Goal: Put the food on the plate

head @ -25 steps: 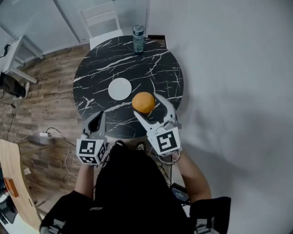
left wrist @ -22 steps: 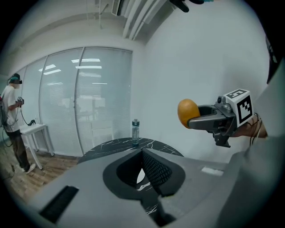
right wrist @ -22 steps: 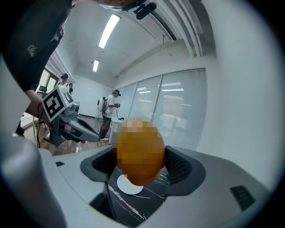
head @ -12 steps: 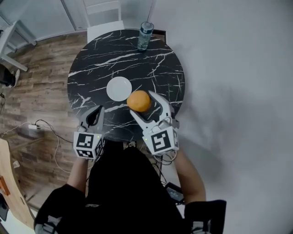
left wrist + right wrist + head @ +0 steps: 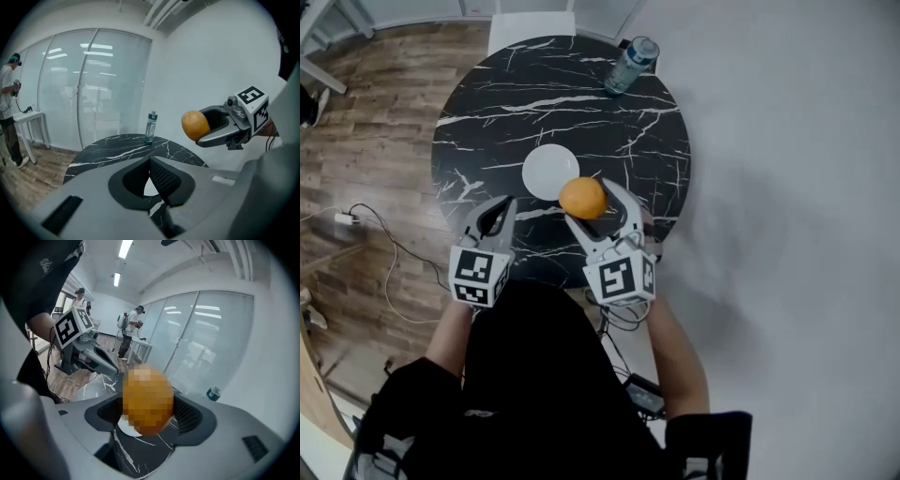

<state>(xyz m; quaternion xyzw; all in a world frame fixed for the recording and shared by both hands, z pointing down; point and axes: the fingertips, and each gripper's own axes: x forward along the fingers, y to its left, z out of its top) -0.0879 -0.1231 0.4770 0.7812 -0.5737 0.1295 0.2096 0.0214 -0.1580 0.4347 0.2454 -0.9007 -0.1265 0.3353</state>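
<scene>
Right now your right gripper [image 5: 589, 201] pinches an orange [image 5: 195, 125] over the white plate's [image 5: 546, 172] near edge; your left gripper [image 5: 494, 214] sits pressed together, empty.

Cannot read any word, brand or number anywhere. Only black-and-white square marker patterns, without letters, on the cubes of the left gripper [image 5: 495, 214] and the right gripper [image 5: 587, 199]. Too small to read: the label on the water bottle [image 5: 630, 64] at the far edge of the table [image 5: 487, 103].
</scene>
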